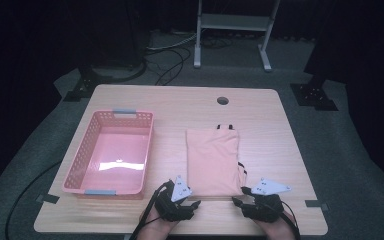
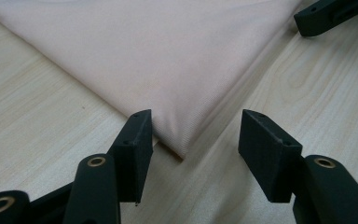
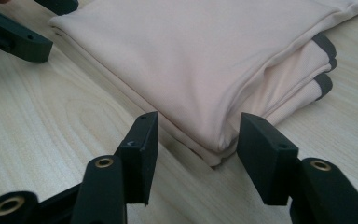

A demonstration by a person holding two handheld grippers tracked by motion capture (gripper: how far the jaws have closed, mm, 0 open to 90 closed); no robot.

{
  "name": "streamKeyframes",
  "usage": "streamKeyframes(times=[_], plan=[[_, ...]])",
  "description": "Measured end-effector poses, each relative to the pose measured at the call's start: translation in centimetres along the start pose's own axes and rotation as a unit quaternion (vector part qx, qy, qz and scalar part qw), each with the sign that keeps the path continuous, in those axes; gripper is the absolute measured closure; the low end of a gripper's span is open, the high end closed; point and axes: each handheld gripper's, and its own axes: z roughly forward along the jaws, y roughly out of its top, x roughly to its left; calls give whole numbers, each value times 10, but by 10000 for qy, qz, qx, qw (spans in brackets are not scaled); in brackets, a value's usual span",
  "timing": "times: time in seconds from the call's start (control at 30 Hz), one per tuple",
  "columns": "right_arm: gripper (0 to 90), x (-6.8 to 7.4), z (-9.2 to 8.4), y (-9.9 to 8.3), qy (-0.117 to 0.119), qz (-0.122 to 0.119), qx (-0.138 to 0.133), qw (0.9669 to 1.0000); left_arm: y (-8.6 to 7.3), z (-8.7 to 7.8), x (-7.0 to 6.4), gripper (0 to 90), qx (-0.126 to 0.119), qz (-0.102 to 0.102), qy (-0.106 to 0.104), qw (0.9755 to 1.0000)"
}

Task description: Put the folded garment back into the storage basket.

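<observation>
A folded peach garment [image 1: 212,160] with dark trim lies flat on the wooden table [image 1: 180,105], right of centre. My left gripper [image 1: 194,204] sits at its near left corner. In the left gripper view the jaws of this gripper [image 2: 193,140] straddle the corner of the cloth [image 2: 158,56]; the left one is at the cloth's edge and the right one stands apart, so it is open. My right gripper [image 1: 240,196] is at the near right corner. Its jaws [image 3: 196,140] stand open around the stacked folds [image 3: 200,56], with a gap on the left side.
An empty pink plastic basket [image 1: 80,155] stands on the left half of the table. A round cable hole [image 1: 223,100] is near the far edge. A metal stand [image 1: 232,22] is on the floor behind the table.
</observation>
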Motion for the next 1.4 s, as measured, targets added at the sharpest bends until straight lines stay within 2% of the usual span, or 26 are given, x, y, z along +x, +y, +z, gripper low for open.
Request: streamKeyframes(times=[0.4, 0.7, 1.03, 1.4], plan=[[588, 0, 0, 0, -174, 68, -19, 9998, 0, -1, 0, 557, -38, -43, 65, 10000], [686, 1, 0, 0, -233, 38, -35, 9997, -1, -1, 0, 704, -65, -40, 77, 9999], [774, 3, 0, 0, -264, 42, -42, 9996, -1, -1, 1, 826, -62, -70, 101, 9999], [828, 6, 1, 1, -361, 56, -40, 9993, -1, -1, 2, 864, -73, -200, 106, 9997]])
